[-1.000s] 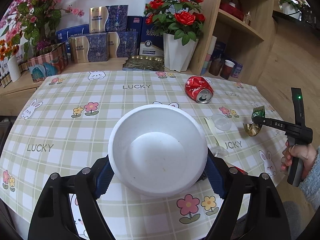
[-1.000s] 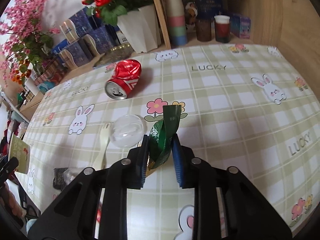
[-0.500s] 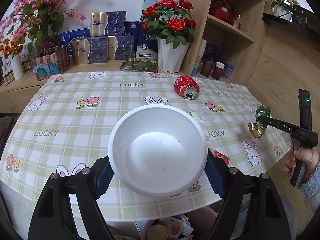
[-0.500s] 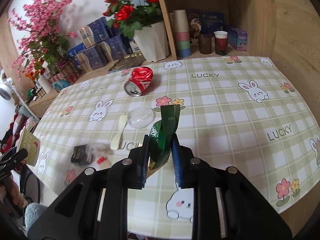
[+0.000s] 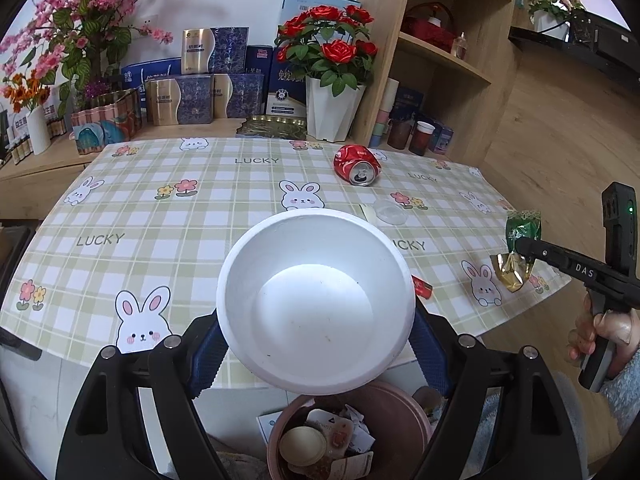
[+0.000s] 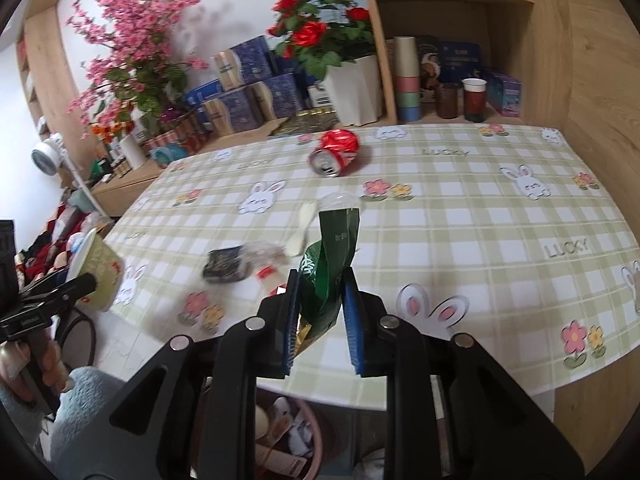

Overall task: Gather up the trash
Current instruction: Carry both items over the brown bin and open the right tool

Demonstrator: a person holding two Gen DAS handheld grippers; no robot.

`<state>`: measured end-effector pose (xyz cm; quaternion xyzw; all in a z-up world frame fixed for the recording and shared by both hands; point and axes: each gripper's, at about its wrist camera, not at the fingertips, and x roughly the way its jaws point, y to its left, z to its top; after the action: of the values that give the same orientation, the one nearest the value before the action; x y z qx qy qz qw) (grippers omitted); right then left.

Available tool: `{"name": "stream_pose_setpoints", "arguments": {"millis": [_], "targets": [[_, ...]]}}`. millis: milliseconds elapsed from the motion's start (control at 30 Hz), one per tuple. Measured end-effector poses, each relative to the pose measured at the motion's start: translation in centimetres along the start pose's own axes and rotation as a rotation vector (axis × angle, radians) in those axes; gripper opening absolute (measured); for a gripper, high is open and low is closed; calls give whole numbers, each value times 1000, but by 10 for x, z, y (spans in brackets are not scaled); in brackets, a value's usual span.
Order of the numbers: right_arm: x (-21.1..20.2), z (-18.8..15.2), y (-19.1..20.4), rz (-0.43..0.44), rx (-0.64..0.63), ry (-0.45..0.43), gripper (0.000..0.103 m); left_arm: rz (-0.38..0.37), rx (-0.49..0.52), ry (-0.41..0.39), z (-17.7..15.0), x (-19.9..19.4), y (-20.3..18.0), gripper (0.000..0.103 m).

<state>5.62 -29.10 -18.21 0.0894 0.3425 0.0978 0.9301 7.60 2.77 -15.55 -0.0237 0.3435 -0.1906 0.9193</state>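
Above the pink bin [image 5: 404,412], your left gripper [image 5: 316,344] is clamping the white bowl [image 5: 316,300]; your right gripper [image 6: 320,304] is pinching the green wrapper [image 6: 332,256].

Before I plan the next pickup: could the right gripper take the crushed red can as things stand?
Probably not yet. The right gripper is shut on the green wrapper, so its fingers are occupied. The red can lies on its side far across the table, with nothing on top of it.
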Motion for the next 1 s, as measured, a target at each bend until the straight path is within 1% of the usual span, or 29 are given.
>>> {"name": "stream_pose_setpoints", "arguments": {"millis": [133,300,500,567,700,767,867,933,1000], "targets": [[2,-23,21,38,-43,42,24,-4,-1,2,-14,-12,-3,78],[11,-59,40,93,-62,104,24,-6,-18,21,-34,-20,-1,78],[39,-115,80,164,-177,252,24,4,-38,61,-60,-25,4,78],[54,-136,92,189,-210,318,24,10,-50,76,-69,-25,7,78],[84,-165,104,192,-238,417,24,18,-68,100,-80,-23,11,78],[102,-176,107,176,-229,461,24,19,-76,107,-84,-21,11,78],[114,-189,113,148,-220,491,24,21,-81,104,-90,-19,10,78],[116,-196,115,130,-222,492,24,19,-89,97,-95,-19,9,78],[115,-196,112,118,-221,490,24,16,-102,98,-101,-18,9,78]]}}
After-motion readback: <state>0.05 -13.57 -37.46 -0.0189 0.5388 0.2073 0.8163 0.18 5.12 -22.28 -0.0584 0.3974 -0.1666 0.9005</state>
